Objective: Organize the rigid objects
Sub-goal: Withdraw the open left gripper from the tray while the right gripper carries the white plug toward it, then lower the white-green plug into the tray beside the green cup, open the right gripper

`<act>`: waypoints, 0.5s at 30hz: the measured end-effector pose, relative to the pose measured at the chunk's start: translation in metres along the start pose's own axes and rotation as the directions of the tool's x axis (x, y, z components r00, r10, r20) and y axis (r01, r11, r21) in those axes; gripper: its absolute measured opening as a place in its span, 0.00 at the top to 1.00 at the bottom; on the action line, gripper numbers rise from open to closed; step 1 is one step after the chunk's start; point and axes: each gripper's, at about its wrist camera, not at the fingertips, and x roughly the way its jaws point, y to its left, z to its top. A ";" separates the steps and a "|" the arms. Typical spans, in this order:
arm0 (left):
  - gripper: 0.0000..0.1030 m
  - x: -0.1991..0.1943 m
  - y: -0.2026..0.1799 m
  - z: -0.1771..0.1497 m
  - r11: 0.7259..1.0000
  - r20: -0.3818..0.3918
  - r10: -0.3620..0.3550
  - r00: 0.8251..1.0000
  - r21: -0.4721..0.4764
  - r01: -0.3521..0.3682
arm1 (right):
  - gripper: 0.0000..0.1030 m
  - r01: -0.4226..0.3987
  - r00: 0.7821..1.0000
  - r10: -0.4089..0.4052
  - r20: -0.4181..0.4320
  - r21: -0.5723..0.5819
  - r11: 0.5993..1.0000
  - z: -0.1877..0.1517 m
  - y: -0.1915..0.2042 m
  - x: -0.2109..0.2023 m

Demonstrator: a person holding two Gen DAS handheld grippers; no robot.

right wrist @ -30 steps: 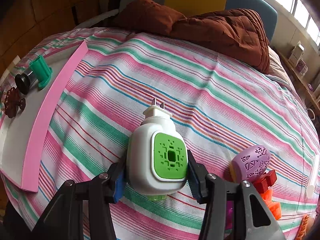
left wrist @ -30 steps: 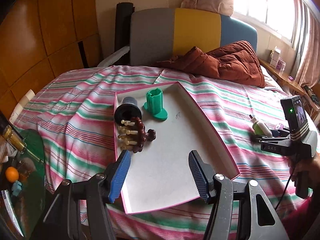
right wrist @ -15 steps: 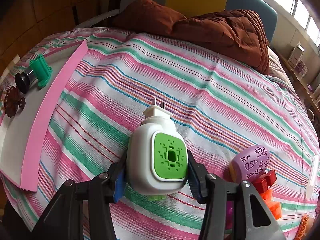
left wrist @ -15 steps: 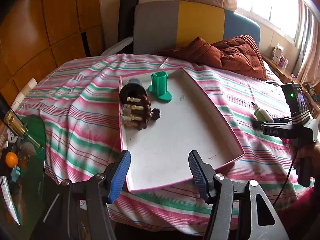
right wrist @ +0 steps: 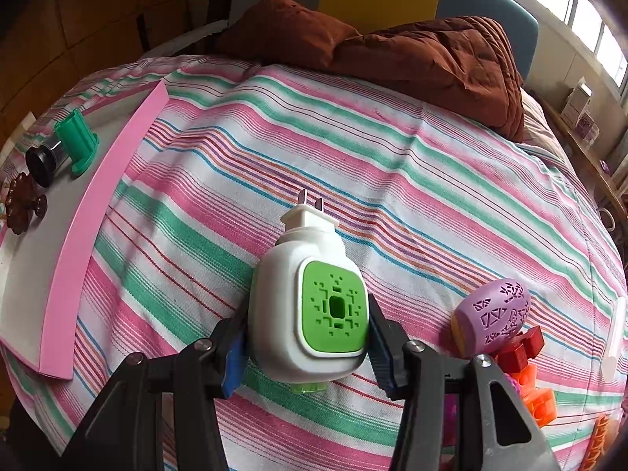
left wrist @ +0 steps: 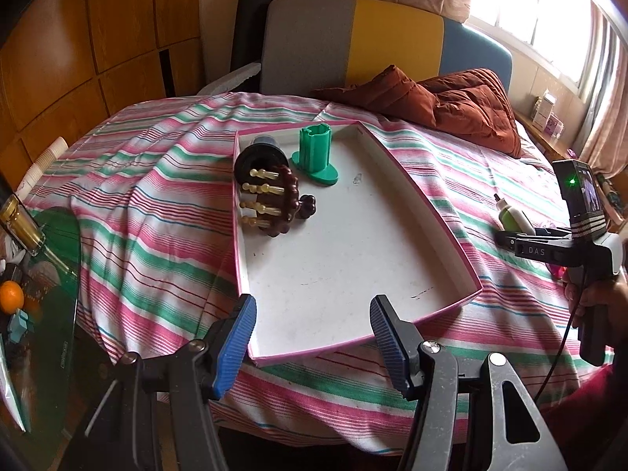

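Right gripper [right wrist: 306, 339]: its blue pads are pressing both flanks of the plug-in diffuser [right wrist: 310, 314] — clamped on it, prongs pointing away toward the brown quilt [right wrist: 412, 47].
Plug-in diffuser: white body, green vented face, sitting over the striped bedspread [right wrist: 314, 149], well apart from the pink-rimmed tray [right wrist: 78, 235] lying to its left.
Left gripper [left wrist: 312, 337]: jaws are standing wide apart, gripping nothing, hovering at the near edge of the tray [left wrist: 431, 212].
Tray contents: a green flanged holder [left wrist: 316, 153] is standing upright near the far end; beside it a black cylinder [left wrist: 259, 155] is lying on its side, touching a brown beaded piece with pale pegs [left wrist: 274, 204].
Bedspread clutter: a purple patterned egg [right wrist: 492, 316] is resting just right of the right gripper, against red and orange blocks [right wrist: 526, 369].
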 end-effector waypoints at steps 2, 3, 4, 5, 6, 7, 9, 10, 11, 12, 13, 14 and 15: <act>0.41 -0.001 0.004 0.000 1.000 0.004 -0.003 1.000 -0.008 0.003 | 0.50 0.017 1.000 -0.017 -0.014 0.002 1.000 0.001 0.004 -0.002; 0.41 -0.001 0.006 -0.001 1.000 0.006 -0.004 1.000 -0.013 0.004 | 0.50 0.010 1.000 -0.010 -0.020 0.006 1.000 0.002 0.006 -0.004; 0.41 -0.001 0.009 -0.001 1.000 0.009 -0.002 1.000 -0.016 0.002 | 0.50 -0.005 1.000 0.005 -0.020 0.008 1.000 0.002 0.009 -0.007; 0.41 -0.002 0.011 -0.002 1.000 0.011 0.000 1.000 -0.020 0.001 | 0.50 -0.012 1.000 0.012 -0.012 0.001 1.000 0.003 0.013 -0.011; 0.41 -0.002 0.014 -0.002 1.000 0.012 0.001 1.000 -0.024 0.000 | 0.50 -0.013 1.000 0.013 -0.001 -0.012 1.000 0.003 0.019 -0.016; 0.41 -0.001 0.017 -0.003 1.000 0.011 0.001 1.000 -0.031 -0.001 | 0.50 -0.019 1.000 0.020 0.011 -0.021 1.000 0.005 0.025 -0.021; 0.41 0.000 0.022 -0.004 0.999 0.006 0.000 1.000 -0.047 0.000 | 0.50 -0.046 0.998 0.047 0.036 -0.032 0.998 0.010 0.038 -0.032; 0.41 0.000 0.025 -0.004 0.999 0.006 0.001 1.000 -0.054 -0.001 | 0.50 -0.059 0.997 0.061 0.050 -0.042 0.997 0.013 0.045 -0.037; 0.41 0.000 0.027 -0.005 0.998 0.005 0.002 1.000 -0.060 -0.002 | 0.50 -0.072 0.995 0.075 0.063 -0.054 0.996 0.017 0.053 -0.042; 0.41 0.001 0.029 -0.005 0.998 0.005 0.002 1.000 -0.065 -0.002 | 0.50 -0.085 0.993 0.090 0.075 -0.066 0.994 0.021 0.062 -0.047; 0.41 0.001 0.031 -0.006 0.998 0.004 0.002 1.000 -0.070 -0.002 | 0.50 -0.098 0.991 0.104 0.086 -0.078 0.992 0.025 0.070 -0.051; 0.41 0.002 0.033 -0.006 0.997 0.004 0.003 1.000 -0.074 -0.003 | 0.50 -0.109 0.988 0.118 0.100 -0.087 0.990 0.030 0.079 -0.055; 0.41 0.002 0.035 -0.006 0.997 0.004 0.003 1.000 -0.077 -0.003 | 0.50 -0.123 0.985 0.133 0.113 -0.094 0.988 0.034 0.087 -0.058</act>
